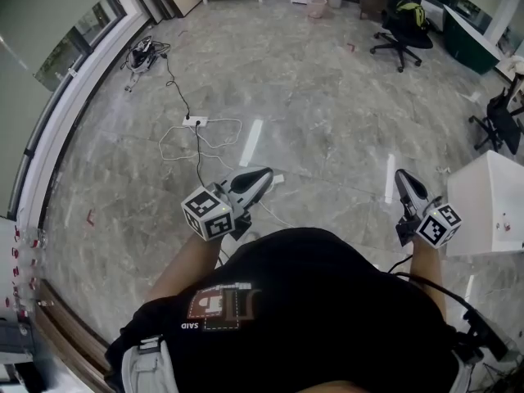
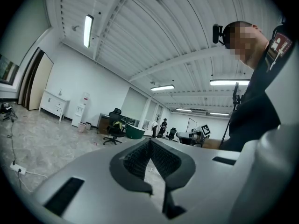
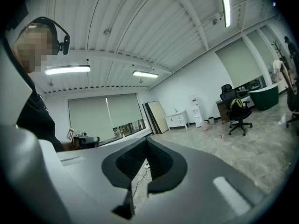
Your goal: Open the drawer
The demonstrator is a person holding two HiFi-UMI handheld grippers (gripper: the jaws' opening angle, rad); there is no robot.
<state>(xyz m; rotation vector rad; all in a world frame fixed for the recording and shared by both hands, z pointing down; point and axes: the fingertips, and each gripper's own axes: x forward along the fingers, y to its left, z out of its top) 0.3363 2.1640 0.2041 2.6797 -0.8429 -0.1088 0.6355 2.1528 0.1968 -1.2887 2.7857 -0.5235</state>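
Observation:
No drawer front shows clearly. A white box-like unit point(image 1: 490, 205) stands at the right edge of the head view, just right of my right gripper point(image 1: 401, 177); whether it has a drawer I cannot tell. My left gripper point(image 1: 266, 173) is held out over the marble floor in front of the person's body. Both point roughly level and away from the person. In the left gripper view the jaws point(image 2: 149, 141) meet at their tips with nothing between them. The right gripper view shows the same: jaws point(image 3: 146, 140) closed and empty.
A white power strip point(image 1: 195, 121) with loose cables lies on the floor ahead. Black office chairs point(image 1: 401, 23) stand at the far right, one more point(image 1: 499, 121) nearer. A low white cabinet point(image 2: 55, 104) stands against the far wall, with a water dispenser point(image 2: 80, 110) beside it.

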